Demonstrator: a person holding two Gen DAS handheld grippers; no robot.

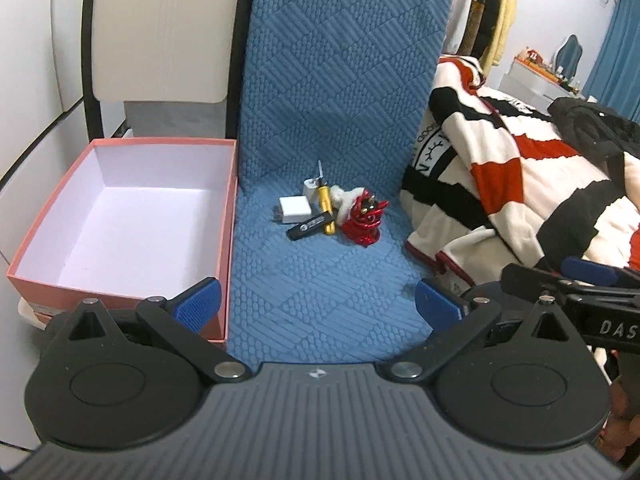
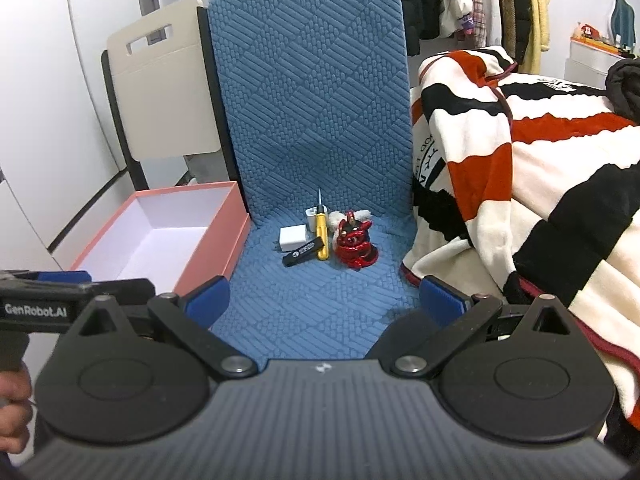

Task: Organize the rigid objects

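Note:
A small pile lies at the back of the blue seat cushion [image 1: 320, 280]: a white charger [image 1: 295, 209], a black USB stick [image 1: 310, 226], a yellow screwdriver [image 1: 325, 208] and a red shiny figurine [image 1: 364, 222]. The pile also shows in the right wrist view: charger [image 2: 291, 239], USB stick [image 2: 303, 256], screwdriver [image 2: 321, 236], figurine [image 2: 355, 246]. An open pink box [image 1: 120, 224], empty, stands left of the cushion; it shows in the right wrist view too [image 2: 160, 240]. My left gripper [image 1: 318, 306] and right gripper [image 2: 326, 304] are both open and empty, well short of the pile.
A red, black and cream striped blanket [image 1: 520, 184] is heaped right of the cushion, touching its edge. The padded blue chair back [image 2: 312, 100] rises behind the pile. A cream folding chair [image 2: 164, 96] stands behind the box. Clothes hang at the far right.

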